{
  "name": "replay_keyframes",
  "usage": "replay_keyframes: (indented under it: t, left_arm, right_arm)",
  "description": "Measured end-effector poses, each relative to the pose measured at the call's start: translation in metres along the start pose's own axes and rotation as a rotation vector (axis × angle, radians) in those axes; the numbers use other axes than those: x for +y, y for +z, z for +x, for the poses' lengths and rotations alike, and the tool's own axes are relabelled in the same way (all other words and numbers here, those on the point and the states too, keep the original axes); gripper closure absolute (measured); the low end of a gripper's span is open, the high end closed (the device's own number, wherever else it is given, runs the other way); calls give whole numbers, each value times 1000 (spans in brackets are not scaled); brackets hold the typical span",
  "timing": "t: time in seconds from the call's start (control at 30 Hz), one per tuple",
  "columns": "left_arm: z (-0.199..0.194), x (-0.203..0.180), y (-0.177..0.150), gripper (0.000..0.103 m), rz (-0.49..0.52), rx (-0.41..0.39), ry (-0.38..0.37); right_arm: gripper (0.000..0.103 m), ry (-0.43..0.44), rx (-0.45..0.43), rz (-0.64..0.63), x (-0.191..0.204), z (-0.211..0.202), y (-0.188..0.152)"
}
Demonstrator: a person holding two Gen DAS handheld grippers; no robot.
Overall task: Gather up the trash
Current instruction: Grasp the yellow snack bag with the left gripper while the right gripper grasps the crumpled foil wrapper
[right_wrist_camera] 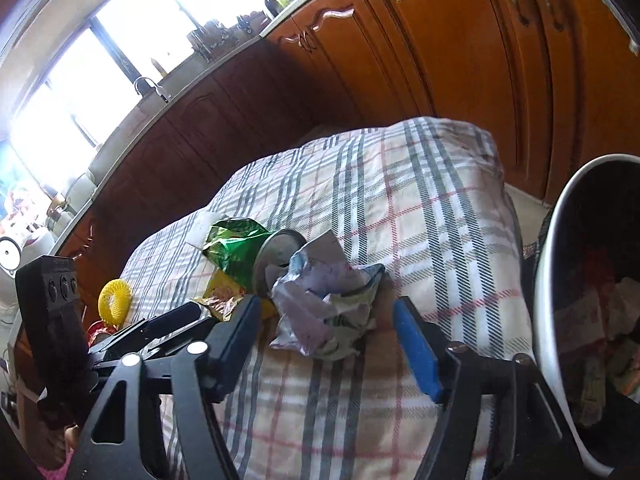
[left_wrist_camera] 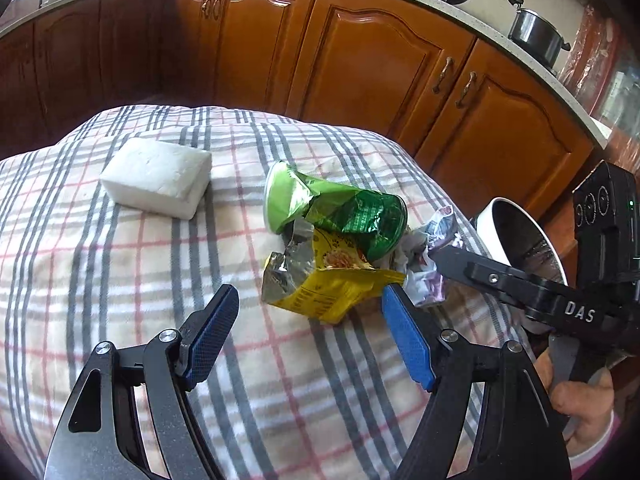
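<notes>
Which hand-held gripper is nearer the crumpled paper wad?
Right. The right hand-held gripper has its open fingers either side of the crumpled paper wad, not pressing it. The left hand-held gripper sits beside it, facing the yellow snack bag.

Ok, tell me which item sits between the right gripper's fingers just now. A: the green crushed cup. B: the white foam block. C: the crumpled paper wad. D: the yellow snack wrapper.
C: in the right wrist view the crumpled paper wad lies between the right gripper's open fingers, with gaps either side; the green crushed cup lies beyond it.
</notes>
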State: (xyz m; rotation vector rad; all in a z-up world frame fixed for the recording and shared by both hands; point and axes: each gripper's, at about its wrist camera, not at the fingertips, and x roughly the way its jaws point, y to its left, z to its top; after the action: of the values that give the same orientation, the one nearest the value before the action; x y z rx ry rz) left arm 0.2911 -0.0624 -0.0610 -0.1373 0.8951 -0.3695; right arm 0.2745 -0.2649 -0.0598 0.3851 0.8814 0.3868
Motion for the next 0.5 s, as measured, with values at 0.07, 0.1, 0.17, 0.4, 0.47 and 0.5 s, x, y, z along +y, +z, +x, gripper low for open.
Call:
replay_keyframes:
  t: [0.07, 0.1, 0.17, 0.4, 0.47, 0.5]
  left_arm:
    - [4, -3, 0, 36, 17, -2, -7]
    - [5, -4, 0, 51, 23, 2, -19]
    - [7, -5, -1, 65, 33, 14, -40]
    - [-13, -5, -11, 103, 50, -8, -73]
    - [-23, -4, -18, 103, 54, -18, -76]
    - [-26, -5, -20, 103, 54, -20, -81]
  right_arm:
    - [56, 1, 17, 9, -3, 6, 0]
    - [67, 5, 26, 11, -5, 9, -1]
    - [73, 5, 23, 7, -5, 7, -3]
    - [88, -16, -4, -34, 2, -15, -18]
    - [89, -12, -9, -35, 1, -22, -23]
    - [89, -11, -15, -37, 1, -27, -26]
